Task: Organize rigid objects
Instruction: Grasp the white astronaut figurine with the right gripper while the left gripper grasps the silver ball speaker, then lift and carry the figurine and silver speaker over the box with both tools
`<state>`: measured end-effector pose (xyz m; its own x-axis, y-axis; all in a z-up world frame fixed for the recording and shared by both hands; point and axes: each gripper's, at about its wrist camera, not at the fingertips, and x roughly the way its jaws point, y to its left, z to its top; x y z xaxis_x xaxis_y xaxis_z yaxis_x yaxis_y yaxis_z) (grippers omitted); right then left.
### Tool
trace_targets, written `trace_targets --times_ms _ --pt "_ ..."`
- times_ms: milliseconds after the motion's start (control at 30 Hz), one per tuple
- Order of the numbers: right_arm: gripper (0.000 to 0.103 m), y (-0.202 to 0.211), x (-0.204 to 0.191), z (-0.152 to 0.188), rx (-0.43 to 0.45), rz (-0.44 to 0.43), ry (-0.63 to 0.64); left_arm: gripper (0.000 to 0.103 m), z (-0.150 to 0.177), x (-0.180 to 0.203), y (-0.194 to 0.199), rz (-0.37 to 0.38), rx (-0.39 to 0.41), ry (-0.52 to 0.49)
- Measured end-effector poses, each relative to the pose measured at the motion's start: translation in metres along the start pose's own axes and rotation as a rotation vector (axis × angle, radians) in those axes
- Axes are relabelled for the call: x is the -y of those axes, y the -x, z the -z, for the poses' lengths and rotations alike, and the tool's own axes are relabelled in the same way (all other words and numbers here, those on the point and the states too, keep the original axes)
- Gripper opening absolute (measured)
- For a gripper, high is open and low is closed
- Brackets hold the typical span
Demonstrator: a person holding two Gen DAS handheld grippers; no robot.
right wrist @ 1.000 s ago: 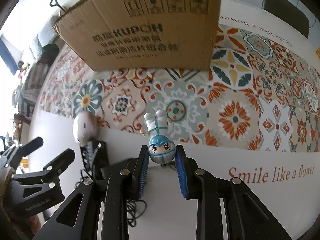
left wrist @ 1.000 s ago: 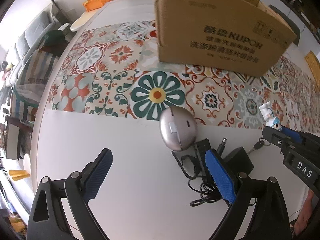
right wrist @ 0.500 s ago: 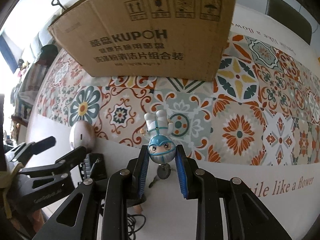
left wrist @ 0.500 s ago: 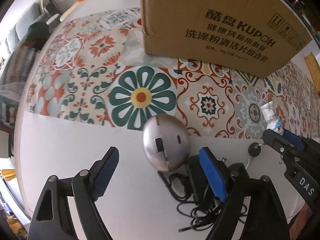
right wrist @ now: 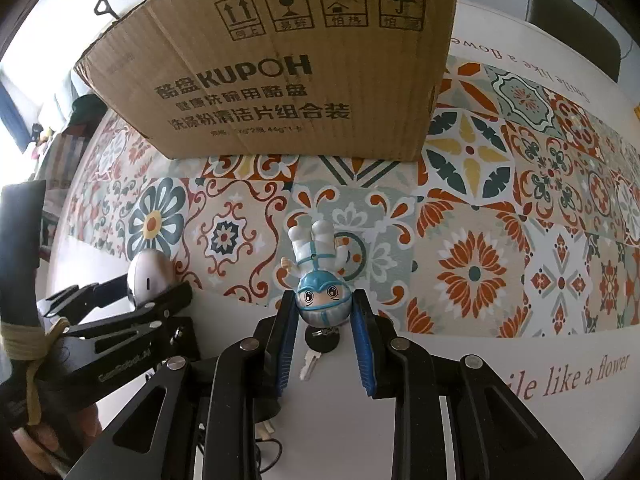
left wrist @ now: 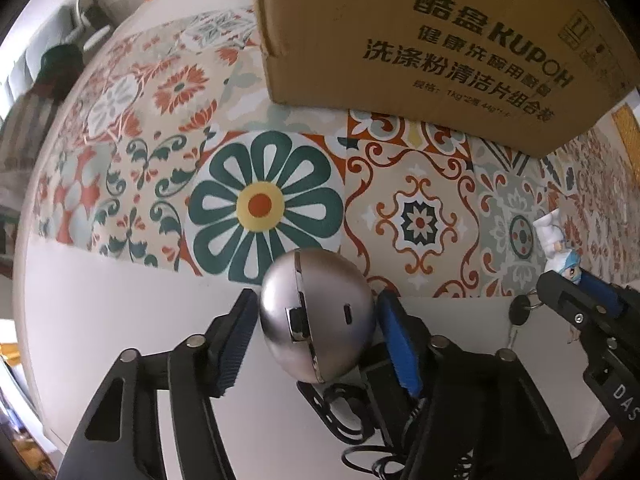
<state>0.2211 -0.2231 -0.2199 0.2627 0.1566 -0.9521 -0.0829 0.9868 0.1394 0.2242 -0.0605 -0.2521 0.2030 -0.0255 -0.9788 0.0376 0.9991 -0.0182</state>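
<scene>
Here the left tool [left wrist: 316,332] is closing around a rounded silver mouse [left wrist: 316,316]; the right tool [right wrist: 324,332] grips a figurine [right wrist: 320,280].

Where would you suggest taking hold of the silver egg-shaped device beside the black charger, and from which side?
Grip the silver egg-shaped device across its widest middle, coming from above, as the left tongs are doing: their jaws are closing with it between them. It lies on its side on the table, so its smooth curved flanks face the pads; nearer the narrow end it would likely slip out.
</scene>
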Motion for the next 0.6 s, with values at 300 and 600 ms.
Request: trace_targets --times_ms 300,600 --pt "0.027 0.004 -0.007 0.004 0.008 0.002 0.011 0.054 0.002 -0.011 0.015 0.023 0.053 -0.017" --pt "0.027 0.029 -0.009 0.008 0.057 -0.012 0.013 0.054 0.014 -0.008 0.067 0.059 0.161 -0.018"
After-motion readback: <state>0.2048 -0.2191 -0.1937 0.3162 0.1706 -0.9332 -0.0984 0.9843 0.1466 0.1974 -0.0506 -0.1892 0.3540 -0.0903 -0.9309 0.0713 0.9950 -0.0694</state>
